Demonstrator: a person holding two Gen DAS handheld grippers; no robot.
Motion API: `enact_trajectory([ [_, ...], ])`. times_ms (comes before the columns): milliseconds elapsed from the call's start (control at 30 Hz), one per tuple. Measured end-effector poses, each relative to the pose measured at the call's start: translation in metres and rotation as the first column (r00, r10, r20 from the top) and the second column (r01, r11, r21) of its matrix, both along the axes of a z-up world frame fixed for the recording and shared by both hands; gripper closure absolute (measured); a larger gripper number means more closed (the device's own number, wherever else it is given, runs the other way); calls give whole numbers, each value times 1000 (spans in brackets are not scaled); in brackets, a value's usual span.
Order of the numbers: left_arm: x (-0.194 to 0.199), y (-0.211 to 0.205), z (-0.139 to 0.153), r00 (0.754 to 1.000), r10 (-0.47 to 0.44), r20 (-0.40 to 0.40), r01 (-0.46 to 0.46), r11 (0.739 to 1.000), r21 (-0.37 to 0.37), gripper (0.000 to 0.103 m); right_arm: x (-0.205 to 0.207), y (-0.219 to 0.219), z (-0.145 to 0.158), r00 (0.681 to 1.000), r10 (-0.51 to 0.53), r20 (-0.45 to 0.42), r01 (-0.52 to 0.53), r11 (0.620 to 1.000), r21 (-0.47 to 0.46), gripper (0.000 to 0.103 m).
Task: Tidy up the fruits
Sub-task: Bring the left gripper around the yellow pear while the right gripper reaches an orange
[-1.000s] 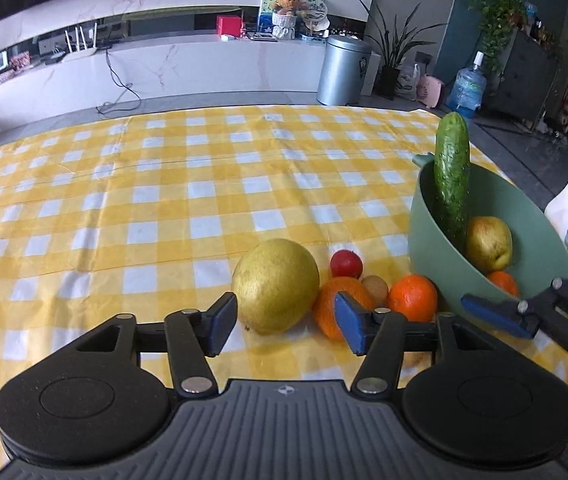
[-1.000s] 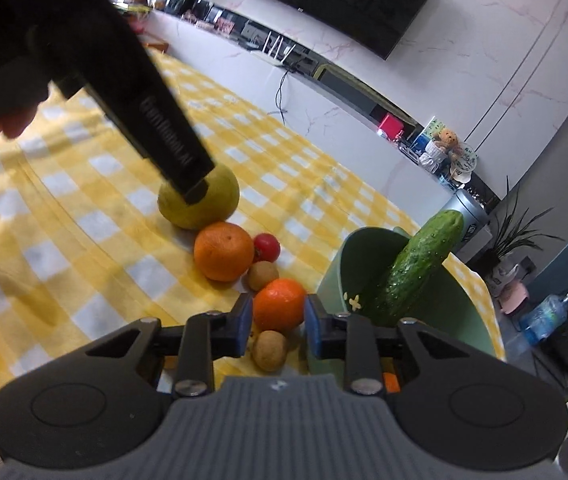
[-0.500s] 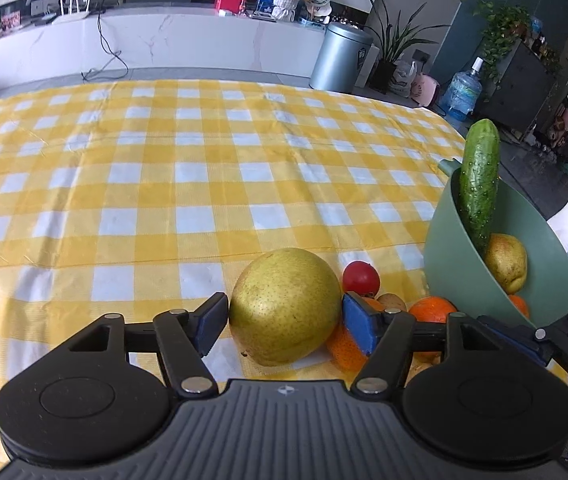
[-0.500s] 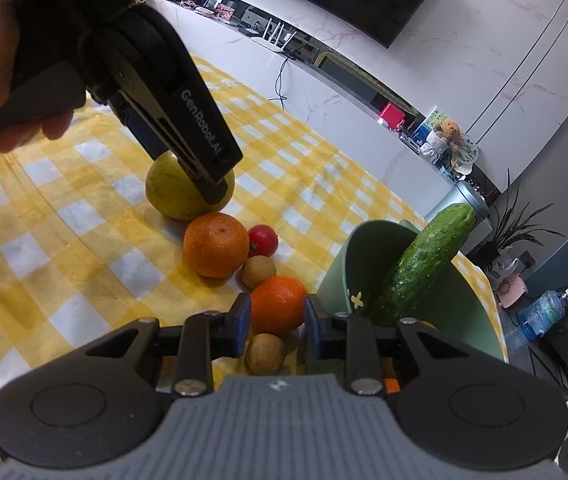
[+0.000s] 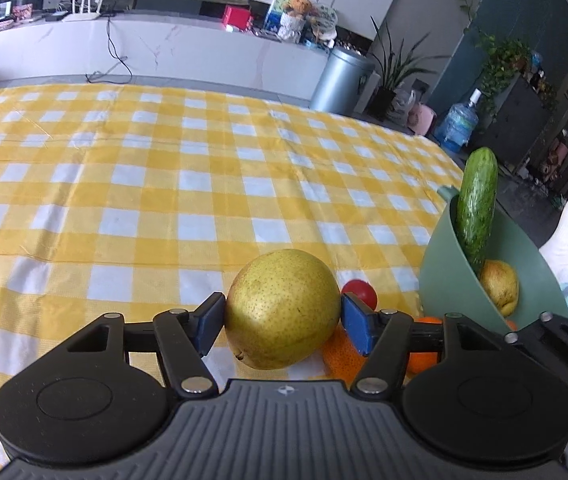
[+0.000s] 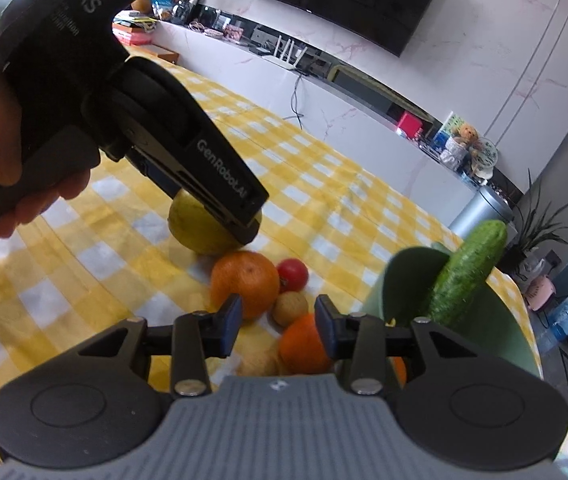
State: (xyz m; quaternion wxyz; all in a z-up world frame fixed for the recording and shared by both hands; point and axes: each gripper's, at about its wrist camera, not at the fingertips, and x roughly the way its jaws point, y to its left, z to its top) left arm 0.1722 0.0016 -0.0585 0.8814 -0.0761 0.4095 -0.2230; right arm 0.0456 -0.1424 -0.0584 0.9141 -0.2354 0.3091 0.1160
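My left gripper (image 5: pixel 282 318) is shut on a large yellow-green pear (image 5: pixel 284 308), its blue pads touching both sides; the pear also shows in the right wrist view (image 6: pixel 200 228) under the left gripper's body (image 6: pixel 188 160). A green bowl (image 5: pixel 444 272) at the right holds a cucumber (image 5: pixel 478 204), a small pear (image 5: pixel 498 286) and an orange. My right gripper (image 6: pixel 278 324) is open and empty, above an orange (image 6: pixel 304 346) beside the bowl (image 6: pixel 504 320). A bigger orange (image 6: pixel 244 282), a red tomato (image 6: pixel 293 274) and a kiwi (image 6: pixel 290 308) lie on the cloth.
The yellow checked tablecloth (image 5: pixel 164 184) covers the table. Its right edge runs just behind the bowl. A metal bin (image 5: pixel 340 80) and a white counter (image 5: pixel 164 52) stand beyond the table. Another kiwi (image 6: pixel 258 364) lies near the front edge.
My left gripper moved forward around the large pear and closed on it. My right gripper opened wider and pulled back from the orange it framed.
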Motion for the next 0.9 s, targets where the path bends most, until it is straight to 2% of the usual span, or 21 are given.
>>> enact_trajectory([
  [300,-14,14,14,1000,-2,-25,4,999,44,31,18,5,-8,999,-2,-46,5,998,68,60],
  [500,-15,17,2,999,5,-50,-1,995,96,31,22,13,-14,999,10,-48,-7,998,70,58],
  [900,-13,23,-4,999,7,-33,-5,999,53,30,34,11,-19,997,-18,-70,24,997,76,56],
])
